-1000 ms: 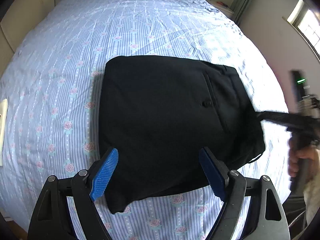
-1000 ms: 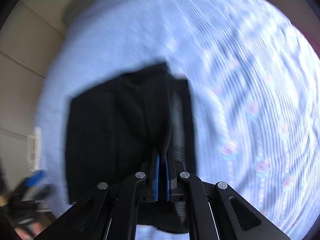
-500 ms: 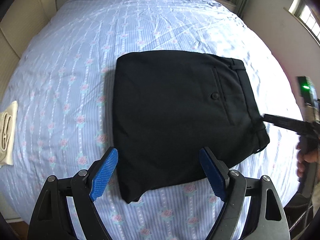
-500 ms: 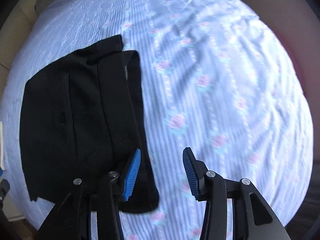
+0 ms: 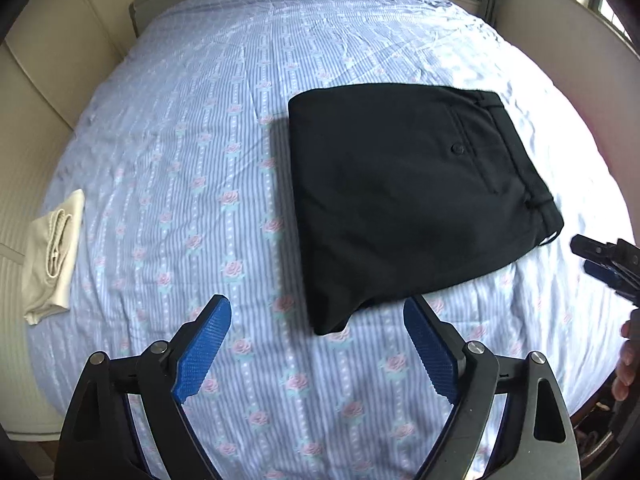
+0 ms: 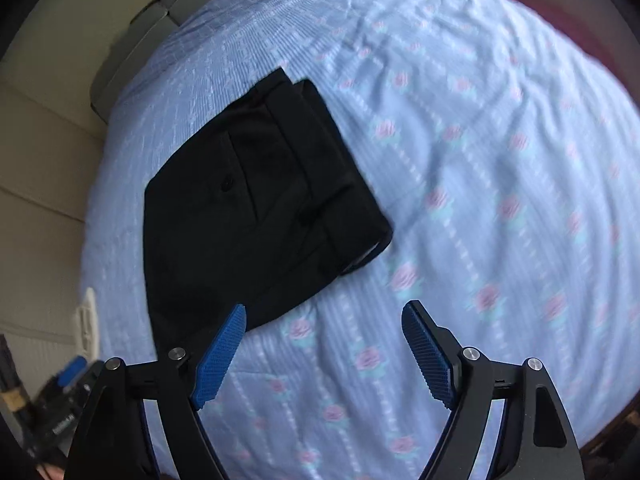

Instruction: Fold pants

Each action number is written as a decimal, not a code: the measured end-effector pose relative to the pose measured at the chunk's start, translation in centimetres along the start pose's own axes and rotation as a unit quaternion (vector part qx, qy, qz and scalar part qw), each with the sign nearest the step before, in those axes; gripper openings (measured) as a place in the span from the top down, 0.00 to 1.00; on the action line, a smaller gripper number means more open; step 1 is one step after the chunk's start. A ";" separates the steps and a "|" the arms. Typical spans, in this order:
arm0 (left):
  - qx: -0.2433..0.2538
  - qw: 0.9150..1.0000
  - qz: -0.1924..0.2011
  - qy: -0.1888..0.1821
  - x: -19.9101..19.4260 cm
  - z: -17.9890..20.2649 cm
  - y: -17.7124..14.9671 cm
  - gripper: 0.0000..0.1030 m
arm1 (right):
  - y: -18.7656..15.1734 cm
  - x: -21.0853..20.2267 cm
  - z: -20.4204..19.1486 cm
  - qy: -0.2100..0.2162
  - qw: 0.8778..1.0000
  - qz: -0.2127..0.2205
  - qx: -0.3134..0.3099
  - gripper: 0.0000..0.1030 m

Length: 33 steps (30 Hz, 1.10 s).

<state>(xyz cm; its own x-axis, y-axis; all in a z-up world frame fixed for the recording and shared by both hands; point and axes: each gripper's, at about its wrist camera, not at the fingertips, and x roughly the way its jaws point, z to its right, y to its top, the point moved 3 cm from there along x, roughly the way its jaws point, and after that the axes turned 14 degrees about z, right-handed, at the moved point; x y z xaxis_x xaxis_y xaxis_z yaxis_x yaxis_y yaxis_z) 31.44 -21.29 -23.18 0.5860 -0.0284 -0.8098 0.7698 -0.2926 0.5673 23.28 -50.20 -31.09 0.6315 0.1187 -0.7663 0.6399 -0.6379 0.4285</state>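
My left gripper [image 5: 316,336] is spread wide, blue pads [image 5: 202,350] holding nothing, hovering above the sheet just short of the pants' near corner. My right gripper [image 6: 324,344] is also spread wide and empty, its left pad [image 6: 220,360] just at the near edge of the pants, not touching as far as I can tell. In the left view the right gripper's tips [image 5: 600,264] show at the right edge, just beside the waistband corner, apart from it. Black pants [image 5: 408,200] lie folded into a flat, roughly square bundle on the bed [image 5: 200,140], back pocket and button [image 5: 456,149] facing up, waistband [image 5: 516,152] along the right side. Sheet is blue striped with pink roses. Folded cream cloth [image 5: 52,252] sits at the bed's left edge, well apart from the pants.
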 end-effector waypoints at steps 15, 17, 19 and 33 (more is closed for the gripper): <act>0.034 0.999 0.017 -0.029 5.3 2.4 1.3 0.14 | -4.4 8.7 3.1 0.133 0.958 0.081 0.241 0.15; 0.030 0.999 0.019 -0.031 6.5 2.2 1.5 0.14 | -4.5 9.1 2.9 0.139 0.954 0.098 0.246 0.13; 0.019 0.999 0.013 -0.033 7.8 2.0 1.5 0.14 | -4.1 9.6 2.6 0.134 0.953 0.112 0.248 0.12; -0.051 0.997 0.017 -0.058 13.2 -2.7 4.3 0.13 | 0.5 13.1 0.5 0.042 0.947 0.161 0.275 0.23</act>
<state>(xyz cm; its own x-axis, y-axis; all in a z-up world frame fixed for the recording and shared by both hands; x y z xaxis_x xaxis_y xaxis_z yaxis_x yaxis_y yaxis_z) 43.14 -20.38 -31.01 0.5838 -0.1495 -0.7980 0.7749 -0.1907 0.6026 31.62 -49.36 -41.20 0.8029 -0.1035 -0.5871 0.0984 -0.9483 0.3018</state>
